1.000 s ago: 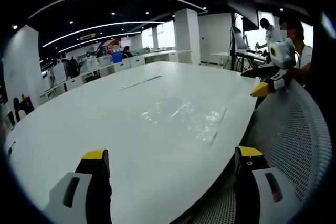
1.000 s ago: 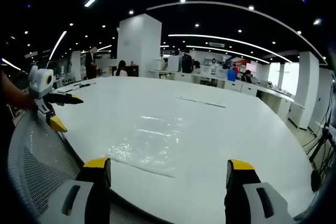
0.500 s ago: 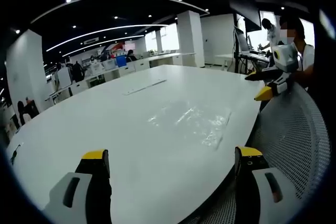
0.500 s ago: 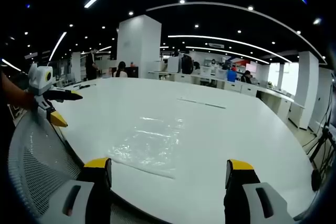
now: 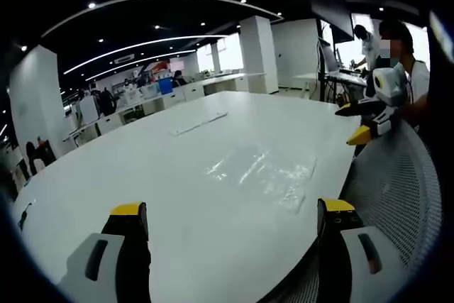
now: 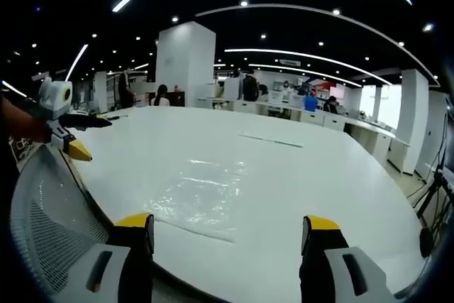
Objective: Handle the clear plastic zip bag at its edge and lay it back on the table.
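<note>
Both claws apart from bag [image 6: 206,193]

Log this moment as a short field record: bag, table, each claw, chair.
bag: clear plastic zip bag lying flat on the table, near its edge
table: large white table, with a thin strip lying farther out
left claw: left claw open, jaws apart, above the table edge, short of the bag
right claw: right claw open, facing the bag's near edge, not touching
chair: grey mesh chair back at the table edge
</note>
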Available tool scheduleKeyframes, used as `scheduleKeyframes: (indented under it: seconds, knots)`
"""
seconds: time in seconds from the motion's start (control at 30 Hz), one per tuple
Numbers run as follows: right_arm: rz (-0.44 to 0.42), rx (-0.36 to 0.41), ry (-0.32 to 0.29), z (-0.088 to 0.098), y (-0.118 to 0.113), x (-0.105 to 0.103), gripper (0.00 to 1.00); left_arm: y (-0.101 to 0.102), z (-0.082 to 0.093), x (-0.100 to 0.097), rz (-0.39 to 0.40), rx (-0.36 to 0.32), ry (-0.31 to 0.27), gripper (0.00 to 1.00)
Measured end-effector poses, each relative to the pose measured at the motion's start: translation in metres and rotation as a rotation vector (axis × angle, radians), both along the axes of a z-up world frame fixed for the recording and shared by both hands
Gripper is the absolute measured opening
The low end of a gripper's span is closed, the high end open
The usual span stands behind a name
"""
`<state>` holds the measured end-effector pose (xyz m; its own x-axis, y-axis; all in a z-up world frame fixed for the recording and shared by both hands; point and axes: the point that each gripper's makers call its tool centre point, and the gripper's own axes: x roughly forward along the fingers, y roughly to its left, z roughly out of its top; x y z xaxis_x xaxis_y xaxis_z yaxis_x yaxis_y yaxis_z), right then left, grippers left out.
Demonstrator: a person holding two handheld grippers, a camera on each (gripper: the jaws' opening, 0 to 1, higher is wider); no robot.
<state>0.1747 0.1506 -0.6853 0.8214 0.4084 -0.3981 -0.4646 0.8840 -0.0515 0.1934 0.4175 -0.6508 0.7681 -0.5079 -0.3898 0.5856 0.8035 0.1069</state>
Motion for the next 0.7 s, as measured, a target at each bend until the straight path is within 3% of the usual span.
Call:
scheduleKeyframes:
  seconds: [0.7]
  knots:
    - [-0.001,0.0,0.002,0.0,0.0,0.0,0.88,0.01,0.027,0.017,0.023,-0.003,-0.03,0.99]
